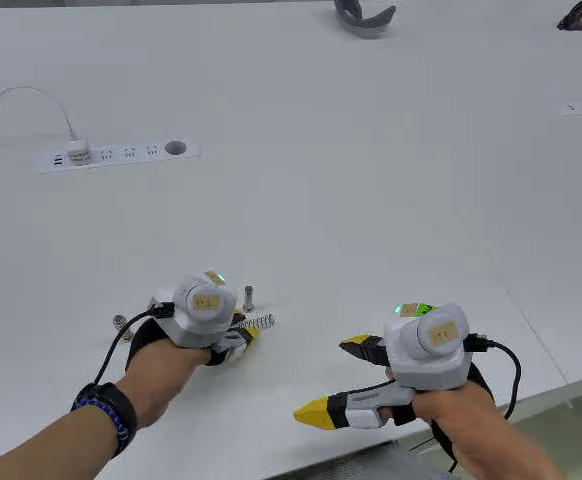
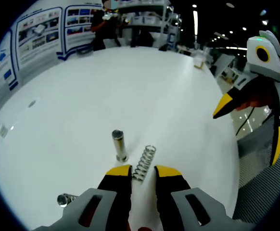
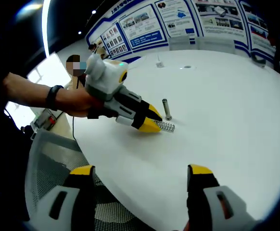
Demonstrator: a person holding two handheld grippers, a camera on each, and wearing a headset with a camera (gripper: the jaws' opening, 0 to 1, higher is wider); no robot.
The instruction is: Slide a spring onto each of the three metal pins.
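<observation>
My left gripper [image 1: 243,335] [image 2: 143,171] rests low on the white table [image 1: 371,200], its yellow-tipped jaws shut on the near end of a small coil spring [image 1: 259,322] [image 2: 145,161] [image 3: 166,126]. The rest of the spring sticks out forward along the table. Just past it stands an upright metal pin [image 1: 248,297] [image 2: 119,144] [image 3: 166,109]. A second pin [image 1: 121,322] [image 2: 65,198] sits to the left, behind that hand. My right gripper [image 1: 336,378] [image 3: 141,170] hovers near the front edge, open and holding nothing; it comes into the left gripper view too [image 2: 249,126].
A white power strip [image 1: 116,155] with a plugged charger and cable lies at the back left. Dark objects sit at the far edge [image 1: 364,15] and far right corner [image 1: 578,14]. The table's front-right edge [image 1: 571,385] is close to my right hand. A mesh chair [image 3: 48,159] stands below it.
</observation>
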